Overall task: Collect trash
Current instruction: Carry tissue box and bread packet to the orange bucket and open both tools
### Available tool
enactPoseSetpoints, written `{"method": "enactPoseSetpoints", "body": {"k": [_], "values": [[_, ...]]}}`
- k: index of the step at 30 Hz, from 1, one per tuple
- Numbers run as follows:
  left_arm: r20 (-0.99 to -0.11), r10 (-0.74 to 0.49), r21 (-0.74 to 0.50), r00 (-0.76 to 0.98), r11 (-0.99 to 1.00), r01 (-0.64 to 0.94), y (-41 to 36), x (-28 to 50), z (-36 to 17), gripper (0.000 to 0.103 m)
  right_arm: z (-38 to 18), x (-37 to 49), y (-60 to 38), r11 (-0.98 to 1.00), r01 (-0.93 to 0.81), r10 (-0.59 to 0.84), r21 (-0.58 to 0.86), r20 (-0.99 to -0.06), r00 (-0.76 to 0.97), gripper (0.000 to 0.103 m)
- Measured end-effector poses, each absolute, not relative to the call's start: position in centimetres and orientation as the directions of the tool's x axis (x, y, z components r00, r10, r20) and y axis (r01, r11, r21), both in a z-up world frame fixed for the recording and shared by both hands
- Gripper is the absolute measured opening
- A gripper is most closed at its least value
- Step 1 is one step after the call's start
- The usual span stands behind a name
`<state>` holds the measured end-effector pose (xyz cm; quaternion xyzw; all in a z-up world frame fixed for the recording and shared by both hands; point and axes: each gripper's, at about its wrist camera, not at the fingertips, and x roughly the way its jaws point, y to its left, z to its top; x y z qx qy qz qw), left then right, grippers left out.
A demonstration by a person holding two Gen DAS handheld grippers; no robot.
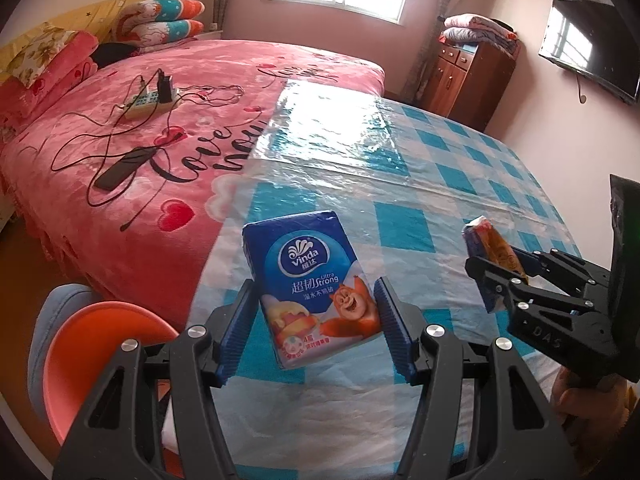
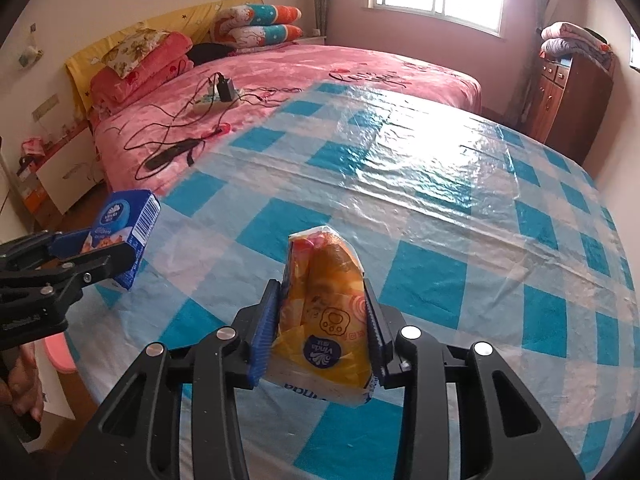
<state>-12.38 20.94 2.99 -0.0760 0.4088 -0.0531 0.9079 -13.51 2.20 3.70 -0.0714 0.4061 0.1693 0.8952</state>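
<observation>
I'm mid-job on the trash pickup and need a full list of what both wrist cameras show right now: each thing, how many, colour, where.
Blue Vinda tissue pack: one, blue with cartoon bear, clamped in left gripper above the table.
Orange-yellow crumpled tissue wrapper: one, orange-yellow, clamped in right gripper.
Checked plastic tablecloth: one, blue and white, covering the table.
Pink bedspread: one, pink with hearts and black lettering, behind the table.
White power strip: one, with black cables, on the bedspread.
Pillows and folded quilts: several, multicoloured, at the bed's head.
Brown wooden cabinet: one, by the window.
Black wall television: one.
Orange plastic stool: one, beside the table.
Left gripper: black, blue pads.
Right gripper: same.
</observation>
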Motion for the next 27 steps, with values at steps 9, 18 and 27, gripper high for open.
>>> {"method": "enactPoseSetpoints", "body": {"k": [9, 18, 27], "values": [[-0.727, -0.126, -0.185, 0.676, 0.983, -0.017, 23.6, -13.5, 3.2, 0.061, 5.3, -14.3, 4.3, 0.908, -0.415, 0.319, 0.061, -0.741, 0.591, 0.04], [-0.735, -0.065, -0.173, 0.675, 0.98, -0.094, 27.1, -15.1, 2.8, 0.061, 6.2, -15.5, 8.0, 0.862, -0.497, 0.399, 0.099, -0.737, 0.545, 0.04], [-0.758, -0.001, -0.165, 0.652, 0.968, -0.189, 31.1, -17.3, 1.6, 0.061, 6.2, -17.2, 12.8, 0.794, -0.598, 0.464, 0.11, -0.745, 0.479, 0.04]]}}
